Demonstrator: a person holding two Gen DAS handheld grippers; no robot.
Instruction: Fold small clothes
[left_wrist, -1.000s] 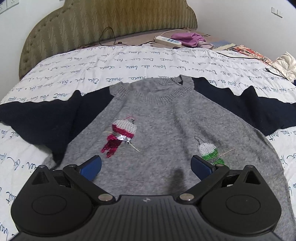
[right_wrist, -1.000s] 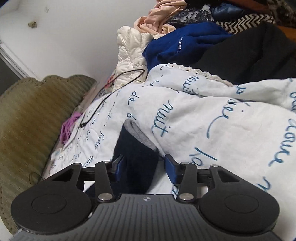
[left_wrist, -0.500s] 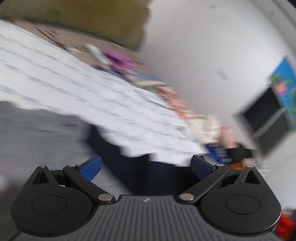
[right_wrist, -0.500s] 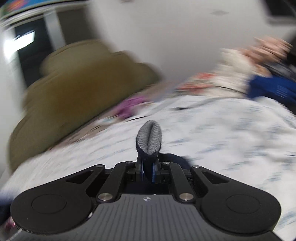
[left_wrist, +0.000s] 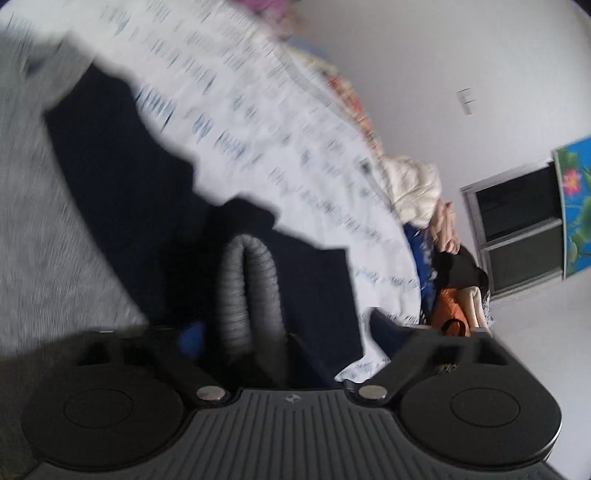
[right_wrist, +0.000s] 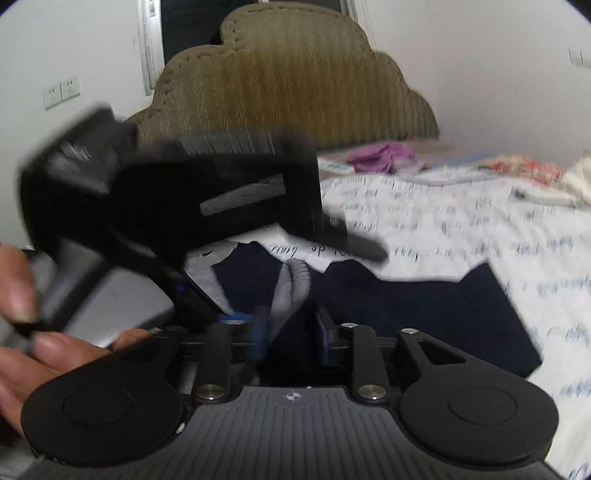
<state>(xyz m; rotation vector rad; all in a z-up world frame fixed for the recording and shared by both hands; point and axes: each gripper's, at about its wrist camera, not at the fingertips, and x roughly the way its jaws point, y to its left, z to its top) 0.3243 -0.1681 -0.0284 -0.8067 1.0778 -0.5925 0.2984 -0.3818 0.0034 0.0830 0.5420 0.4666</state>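
The sweater (left_wrist: 48, 236) lies spread on the bed (left_wrist: 280, 125), its grey body to the left of the left gripper (left_wrist: 284, 332) and its navy sleeve (left_wrist: 155, 192) running ahead of it. The grey cuff (left_wrist: 247, 280) stands folded between that gripper's blue pads, whose jaws are closing; blur hides whether they press it yet, so I cannot tell if it is gripped.

In the right wrist view the cuff (right_wrist: 291, 288) sits between the right gripper (right_wrist: 290, 328) pads, jaws opening, cloth apparently loose between them. The sleeve (right_wrist: 424, 306) stretches to the right of that gripper. The left gripper (right_wrist: 192, 295) (blurred, with a hand (right_wrist: 48, 354) on it) crosses just ahead and left. A headboard (right_wrist: 288, 77) rises beyond.
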